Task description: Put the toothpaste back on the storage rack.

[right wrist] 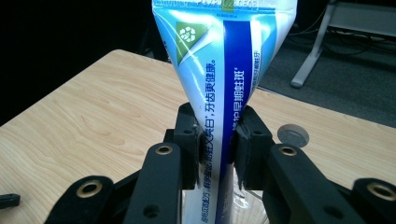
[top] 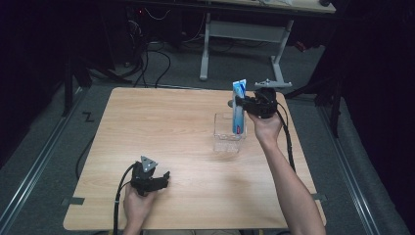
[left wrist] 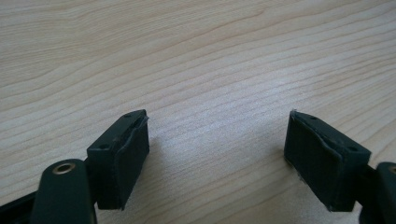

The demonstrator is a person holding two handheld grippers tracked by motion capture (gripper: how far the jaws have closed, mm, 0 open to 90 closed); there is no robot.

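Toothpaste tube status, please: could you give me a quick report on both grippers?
Right gripper shut on toothpaste tube, tube upright over clear container. Left gripper open, empty, low over table. Nothing blocking the container.

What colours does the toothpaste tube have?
The toothpaste tube is light blue and white with one dark blue stripe, plus a small green patch. It shows best in the right gripper view.

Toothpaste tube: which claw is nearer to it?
Right. The right claw is clamped on the toothpaste tube, holding it upright with its lower end in the clear container. The left claw rests open near the table's front edge, well apart from it.
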